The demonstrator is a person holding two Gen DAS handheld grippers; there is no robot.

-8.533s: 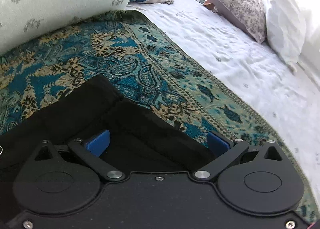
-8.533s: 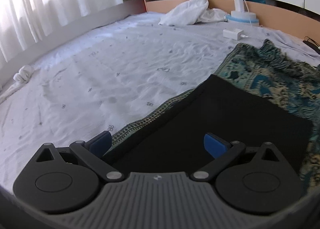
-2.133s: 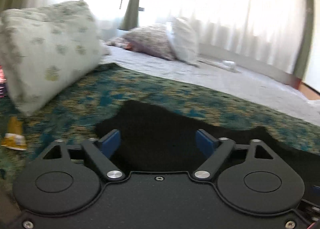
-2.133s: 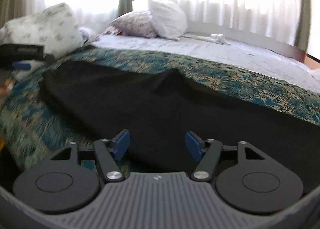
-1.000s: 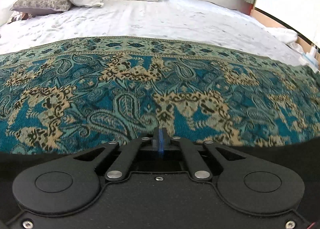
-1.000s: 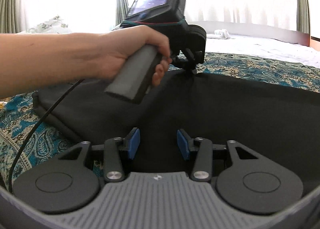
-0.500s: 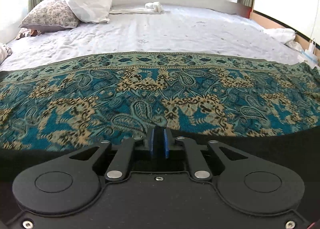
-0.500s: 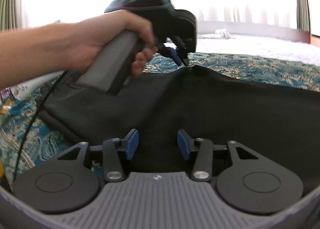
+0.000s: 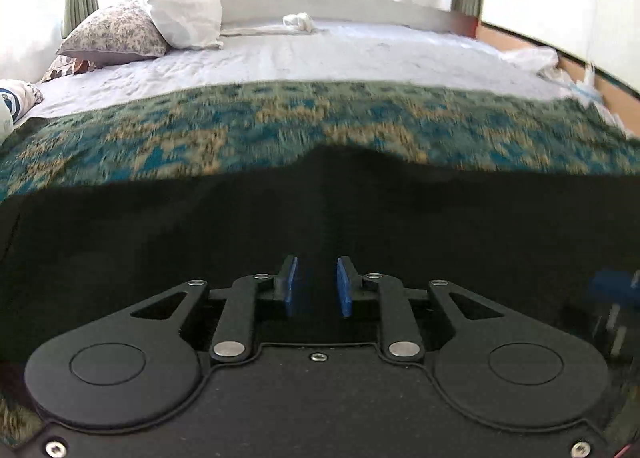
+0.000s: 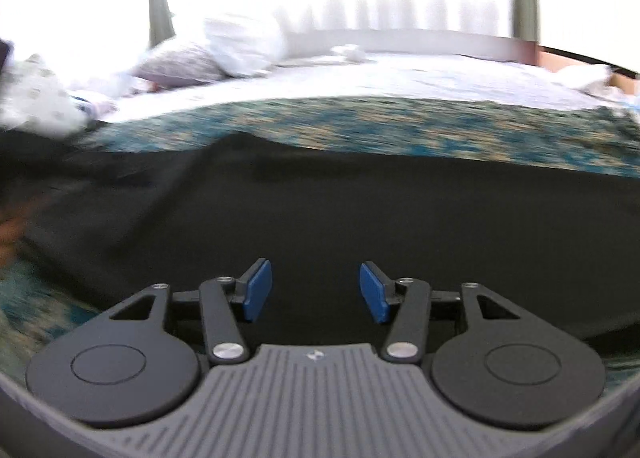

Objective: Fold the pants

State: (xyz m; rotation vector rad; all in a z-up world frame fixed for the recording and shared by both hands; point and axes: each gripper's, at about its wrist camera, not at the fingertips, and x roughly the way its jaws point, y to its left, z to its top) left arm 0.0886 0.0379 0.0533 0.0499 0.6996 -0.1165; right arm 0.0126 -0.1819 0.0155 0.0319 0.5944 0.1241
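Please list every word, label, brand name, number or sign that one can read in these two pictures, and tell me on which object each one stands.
No readable word or number appears in either view.
Small pale logo mark, not letters, on the grey ribbed body of the right gripper: too small to read as text.
Black pants, patterned blanket, pillows: patterns only, no text, and partly blurred.
Left gripper: no marking visible.

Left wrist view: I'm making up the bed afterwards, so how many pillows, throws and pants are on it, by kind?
Pillows: 2, floral pillow and white pillow
Patterned throws: 1, teal throw
Black pants: 1
Total: 4
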